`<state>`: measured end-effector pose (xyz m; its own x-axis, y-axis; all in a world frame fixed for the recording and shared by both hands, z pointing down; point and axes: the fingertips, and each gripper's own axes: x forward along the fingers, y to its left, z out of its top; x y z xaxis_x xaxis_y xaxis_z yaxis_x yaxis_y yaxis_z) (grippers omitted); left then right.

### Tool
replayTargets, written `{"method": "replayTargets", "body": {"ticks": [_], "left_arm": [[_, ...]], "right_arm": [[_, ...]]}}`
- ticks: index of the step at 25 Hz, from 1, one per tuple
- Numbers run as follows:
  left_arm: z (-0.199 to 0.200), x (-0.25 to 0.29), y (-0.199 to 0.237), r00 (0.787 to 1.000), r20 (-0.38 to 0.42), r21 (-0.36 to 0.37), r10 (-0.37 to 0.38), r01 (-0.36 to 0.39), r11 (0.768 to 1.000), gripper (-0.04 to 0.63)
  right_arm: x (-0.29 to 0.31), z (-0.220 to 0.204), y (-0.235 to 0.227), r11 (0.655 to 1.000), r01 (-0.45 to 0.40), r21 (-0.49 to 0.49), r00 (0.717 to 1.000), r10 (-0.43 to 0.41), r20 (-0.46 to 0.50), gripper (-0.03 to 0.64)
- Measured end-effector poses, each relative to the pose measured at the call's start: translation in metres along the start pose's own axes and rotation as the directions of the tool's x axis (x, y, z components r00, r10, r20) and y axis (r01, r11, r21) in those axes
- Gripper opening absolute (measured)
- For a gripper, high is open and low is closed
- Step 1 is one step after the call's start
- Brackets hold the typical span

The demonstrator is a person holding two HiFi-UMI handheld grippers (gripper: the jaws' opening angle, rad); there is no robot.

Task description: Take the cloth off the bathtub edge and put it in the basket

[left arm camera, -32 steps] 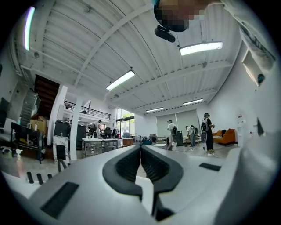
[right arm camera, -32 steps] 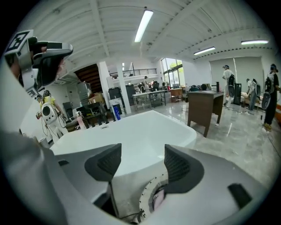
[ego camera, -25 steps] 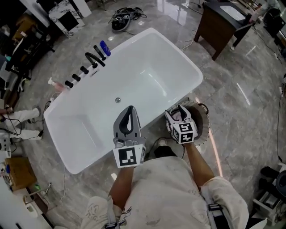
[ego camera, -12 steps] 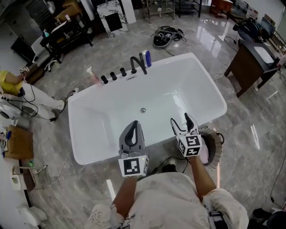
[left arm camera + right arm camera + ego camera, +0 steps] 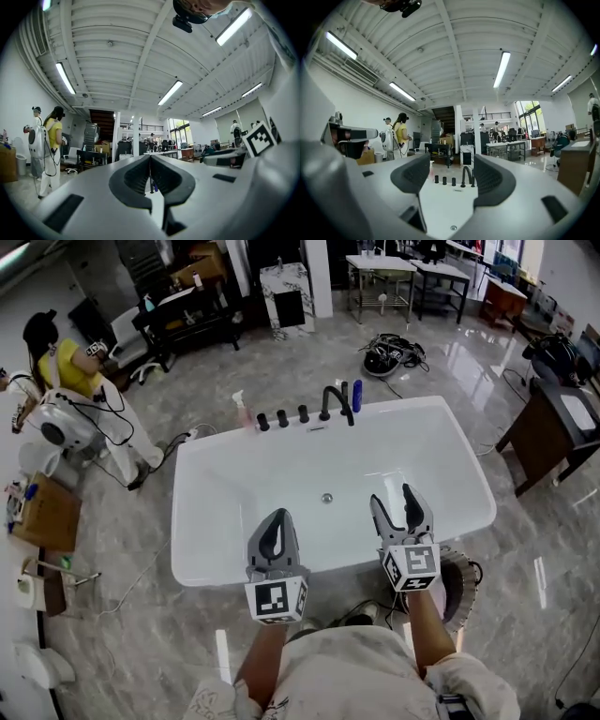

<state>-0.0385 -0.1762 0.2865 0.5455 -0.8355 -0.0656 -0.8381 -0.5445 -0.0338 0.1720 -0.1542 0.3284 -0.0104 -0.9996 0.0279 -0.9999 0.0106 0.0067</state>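
Head view: left gripper (image 5: 275, 523) jaws pressed together, empty; right gripper (image 5: 393, 502) jaws apart, above bathtub (image 5: 281, 460)

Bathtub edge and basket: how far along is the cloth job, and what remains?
Done, it seems: no cloth lies on the bathtub edge. In hand: nothing; the left claw is shut and empty, the right claw open and empty, both above the near rim. Left: only to check the basket, mostly hidden behind the right claw.

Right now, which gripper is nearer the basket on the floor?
Right. The right gripper, open, is over the near edge of the bathtub, just beside the basket; the left gripper, shut, is farther along that edge, away from it.
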Motion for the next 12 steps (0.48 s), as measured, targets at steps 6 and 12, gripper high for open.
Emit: {"method": "replayTargets", "body": {"ticks": [6, 12], "left_arm": [[0.013, -0.009, 0.043, 0.998, -0.002, 0.011, 0.058, -0.058, 0.998, 0.005], [0.038, -0.024, 0.067, 0.995, 0.037, 0.038, 0.092, -0.094, 0.995, 0.005]], "right_arm": [[0.008, 0.061, 0.033, 0.998, -0.039, -0.041, 0.993, 0.043, 0.108, 0.272], [-0.006, 0.119, 0.056, 0.996, -0.053, -0.071, 0.973, 0.068, 0.222, 0.259]]}}
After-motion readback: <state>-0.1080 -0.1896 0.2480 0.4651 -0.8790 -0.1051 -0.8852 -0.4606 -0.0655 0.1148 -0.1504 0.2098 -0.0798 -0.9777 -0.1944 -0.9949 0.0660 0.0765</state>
